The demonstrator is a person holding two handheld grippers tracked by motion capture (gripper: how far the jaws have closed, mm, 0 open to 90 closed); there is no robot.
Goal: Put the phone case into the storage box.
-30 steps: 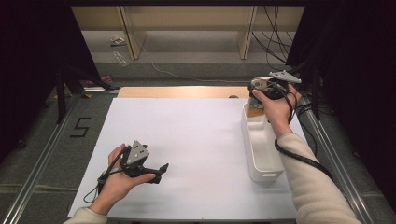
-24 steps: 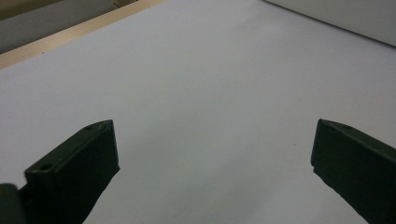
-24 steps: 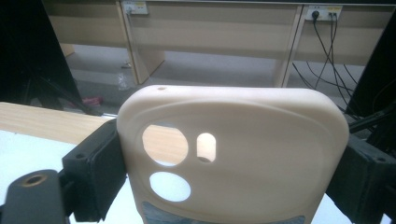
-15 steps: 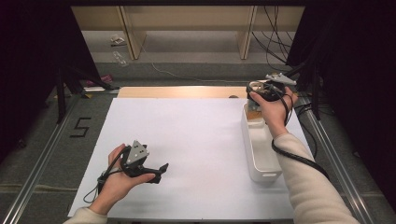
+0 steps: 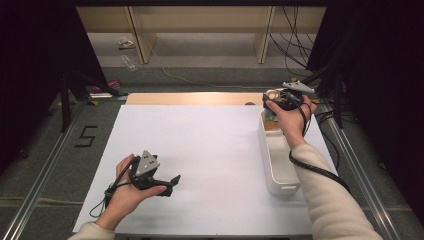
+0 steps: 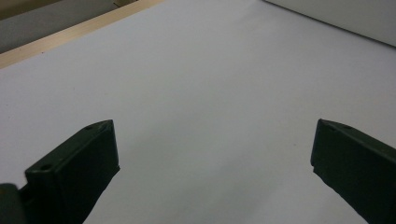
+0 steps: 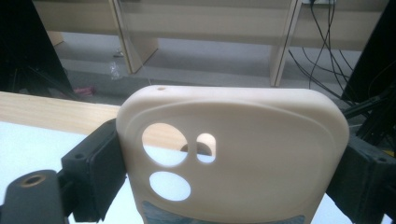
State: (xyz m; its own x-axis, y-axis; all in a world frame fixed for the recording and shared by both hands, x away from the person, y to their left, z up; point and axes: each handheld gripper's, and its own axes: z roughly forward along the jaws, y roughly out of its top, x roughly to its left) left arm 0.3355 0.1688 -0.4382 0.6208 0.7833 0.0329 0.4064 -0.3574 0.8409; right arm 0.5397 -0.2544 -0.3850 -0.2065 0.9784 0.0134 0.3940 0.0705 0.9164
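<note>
My right gripper (image 5: 274,100) is shut on a cream phone case (image 5: 271,94) and holds it upright above the far end of a long white bin (image 5: 280,167). In the right gripper view the phone case (image 7: 261,154) has round camera cut-outs, and a black jaw presses on each of its side edges. Near the front left of the white tabletop (image 5: 200,145), my left gripper (image 5: 171,185) rests in the person's hand. Its jaws stand wide apart in the left gripper view (image 6: 212,135), with bare white surface between them.
The bin lies lengthwise along the table's right side, and its wall (image 6: 345,18) appears ahead of the left gripper. A wooden strip (image 5: 190,98) runs along the far edge. Metal rails (image 5: 350,150) flank the table. Cables (image 5: 295,45) and shelf legs (image 5: 142,40) stand beyond it.
The right hand with the phone case has shifted slightly left over the bin's far end. The left hand has kept still.
</note>
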